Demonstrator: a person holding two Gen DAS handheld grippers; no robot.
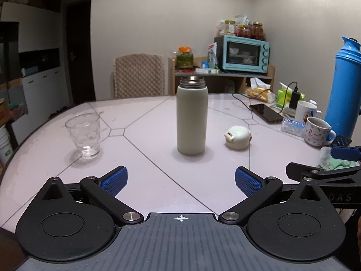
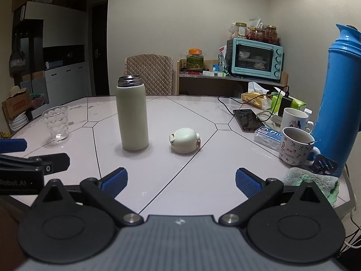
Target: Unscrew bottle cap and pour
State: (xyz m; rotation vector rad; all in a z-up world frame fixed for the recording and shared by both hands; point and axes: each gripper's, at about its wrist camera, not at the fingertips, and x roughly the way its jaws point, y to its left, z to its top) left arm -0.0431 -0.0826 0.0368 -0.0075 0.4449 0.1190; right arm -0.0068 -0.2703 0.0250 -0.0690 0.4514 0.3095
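A cream insulated bottle [image 1: 192, 117] [image 2: 132, 115] stands upright mid-table with its metal threaded neck bare. Its cream cap [image 1: 238, 137] [image 2: 185, 140] lies on the table just right of it. A clear dimpled glass [image 1: 84, 134] [image 2: 56, 123] stands to the left and looks empty. My left gripper [image 1: 181, 180] hangs open near the table's front edge, well short of the bottle, nothing between its blue pads. My right gripper [image 2: 181, 181] is open too, in front of the cap, holding nothing. Each gripper's tip shows at the other view's side edge.
On the right stand a tall blue thermos [image 2: 336, 103], two printed mugs [image 2: 295, 145], a phone [image 2: 248, 119] on a charging cable, tissue packs and a green cloth [image 2: 313, 181]. A padded chair [image 1: 138, 76] and a shelf with a teal oven [image 1: 246, 54] are behind the table.
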